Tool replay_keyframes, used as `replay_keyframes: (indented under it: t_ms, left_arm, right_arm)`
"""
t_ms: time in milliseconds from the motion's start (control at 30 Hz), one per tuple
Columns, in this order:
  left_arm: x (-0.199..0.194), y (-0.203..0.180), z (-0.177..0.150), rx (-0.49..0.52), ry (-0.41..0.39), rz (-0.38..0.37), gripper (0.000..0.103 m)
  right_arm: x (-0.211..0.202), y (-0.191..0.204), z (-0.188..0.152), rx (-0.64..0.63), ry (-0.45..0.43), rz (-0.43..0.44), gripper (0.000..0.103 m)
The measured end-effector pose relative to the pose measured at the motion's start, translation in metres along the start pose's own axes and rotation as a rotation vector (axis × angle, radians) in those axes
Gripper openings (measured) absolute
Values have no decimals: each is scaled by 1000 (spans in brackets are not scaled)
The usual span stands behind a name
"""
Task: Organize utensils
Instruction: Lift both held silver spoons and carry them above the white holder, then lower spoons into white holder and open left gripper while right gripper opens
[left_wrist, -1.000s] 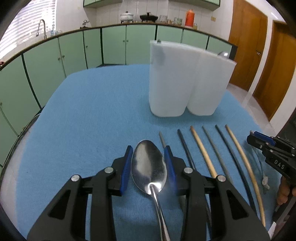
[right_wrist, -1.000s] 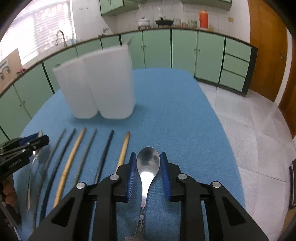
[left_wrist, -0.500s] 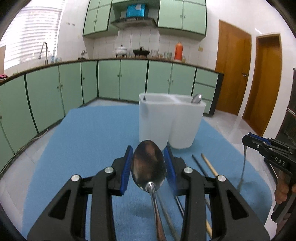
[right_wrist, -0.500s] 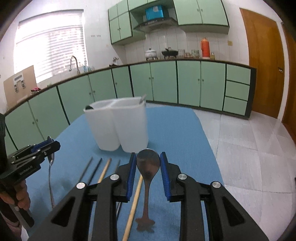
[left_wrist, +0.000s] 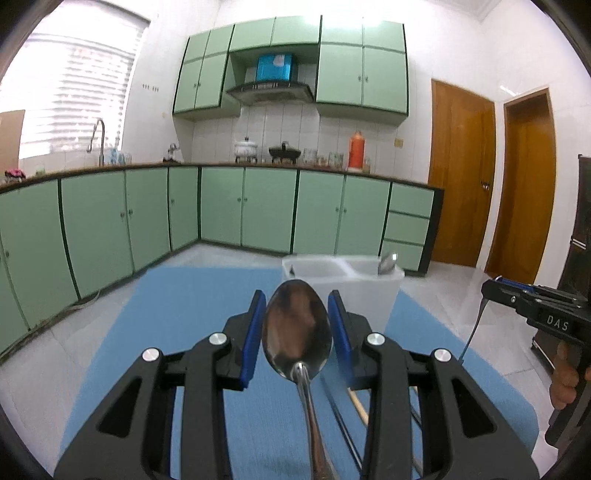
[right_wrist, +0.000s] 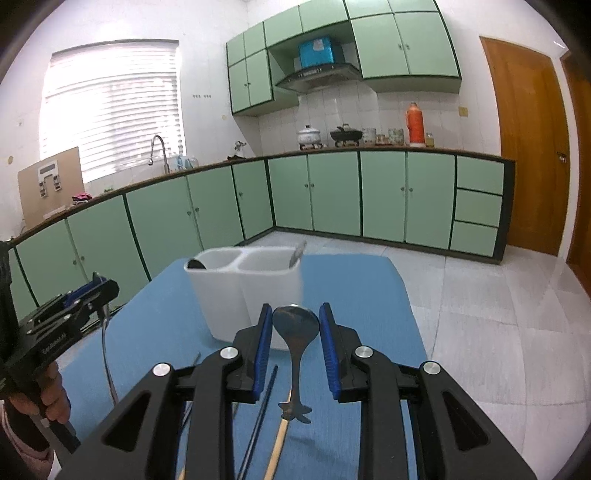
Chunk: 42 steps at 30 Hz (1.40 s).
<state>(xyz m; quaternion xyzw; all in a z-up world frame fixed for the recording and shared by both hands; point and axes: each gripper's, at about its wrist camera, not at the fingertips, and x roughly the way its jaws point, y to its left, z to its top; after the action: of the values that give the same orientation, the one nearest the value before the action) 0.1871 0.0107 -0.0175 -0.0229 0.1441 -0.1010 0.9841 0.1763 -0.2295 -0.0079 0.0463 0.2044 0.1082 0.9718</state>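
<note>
— Fingers on my left gripper (left_wrist: 296, 325): what do they grip?
— They are clamped on a long steel spoon (left_wrist: 296, 325), bowl forward, lifted above the blue table (left_wrist: 192, 295).
— And my right gripper (right_wrist: 295, 345)?
— Its fingers pinch a short spoon (right_wrist: 295, 328), handle hanging down.
— Where is the white holder (right_wrist: 243, 288)?
— On the table ahead of both, a spoon (right_wrist: 297, 253) leaning in its right compartment. Chopsticks (right_wrist: 279, 441) lie on the table below my right gripper.
</note>
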Motion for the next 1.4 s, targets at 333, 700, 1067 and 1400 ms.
replay_keyframes:
  t_ms: [333,700,1067,1400]
  left_arm:
    - [12,-10,58,36,-171,-26,33]
    - [61,-27,114,47,-306,-28,33]
    - [138,-24,104,36,-256,15,33]
    - [152,-15,65,40,-138,19,34]
  right_arm:
    - [-1,13,52,-60,-80,56,26]
    - [35,19,114,-59,-154,97,26]
    - [110,19,114,-45,-73,82,26]
    - [136,21,84,-33,8,86,26]
